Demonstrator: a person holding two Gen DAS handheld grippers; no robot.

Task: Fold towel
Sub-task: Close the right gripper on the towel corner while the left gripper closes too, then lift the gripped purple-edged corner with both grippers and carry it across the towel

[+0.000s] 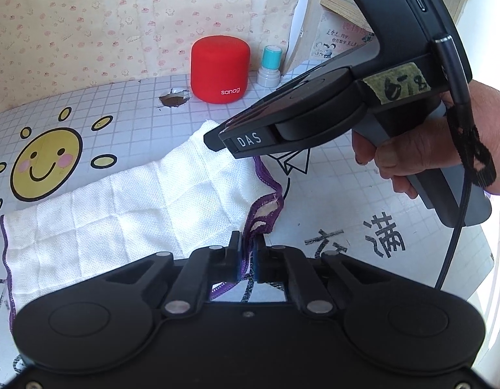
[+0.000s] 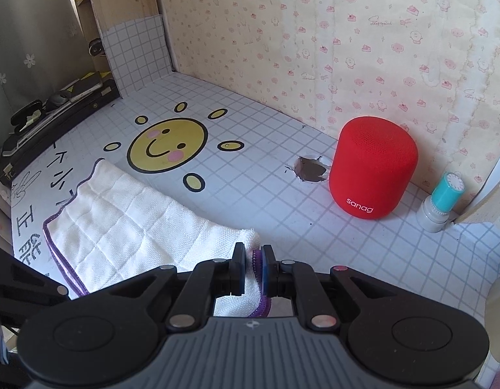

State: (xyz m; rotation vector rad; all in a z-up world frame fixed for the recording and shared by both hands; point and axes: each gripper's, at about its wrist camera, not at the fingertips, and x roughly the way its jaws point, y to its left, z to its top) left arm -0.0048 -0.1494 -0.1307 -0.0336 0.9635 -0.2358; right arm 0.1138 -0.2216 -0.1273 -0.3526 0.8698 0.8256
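While both grippers, left gripper (image 1: 248,253) and right gripper (image 2: 252,267), pinch purple-edged towel (image 1: 126,201) corners near the red speaker (image 2: 373,168), next lift and fold over.

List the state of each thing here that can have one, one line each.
towel: already folded over, flat on the table except the gripped edge
left gripper: shut on the towel's purple hem
right gripper: shut on the towel's corner
red speaker: upright
teal stamp: upright, capped
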